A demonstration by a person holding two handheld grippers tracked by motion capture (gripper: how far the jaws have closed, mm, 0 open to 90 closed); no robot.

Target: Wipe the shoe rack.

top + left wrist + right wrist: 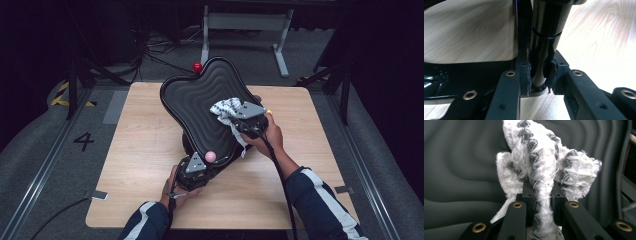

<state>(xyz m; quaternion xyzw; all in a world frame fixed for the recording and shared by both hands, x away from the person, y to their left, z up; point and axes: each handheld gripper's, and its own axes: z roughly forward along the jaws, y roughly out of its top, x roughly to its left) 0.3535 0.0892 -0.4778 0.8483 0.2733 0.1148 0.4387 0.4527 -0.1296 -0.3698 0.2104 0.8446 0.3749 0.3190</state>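
A person seated at the near edge of a light wooden table [145,150] works with a handheld gripper in each hand. A glossy black tray [200,102] with a wavy rim and rippled surface is tipped up on its near edge, its long axis running from the near centre of the table toward the far side, its face turned toward the right. The left gripper [196,167] sits at the tray's near end, beside a pink ball [210,156], its jaws pinched on a black post [541,47] of the tray's base, steadying it. The right gripper [239,118], at the tray's right side, has its jaws pressed tight on a bunched white cloth with a dark pattern [541,167], held against the rippled face. The unwiped surface lies left and far of the cloth, so the right hand is the one placed to sweep across it. A red ball [197,66] shows at the tray's far edge.
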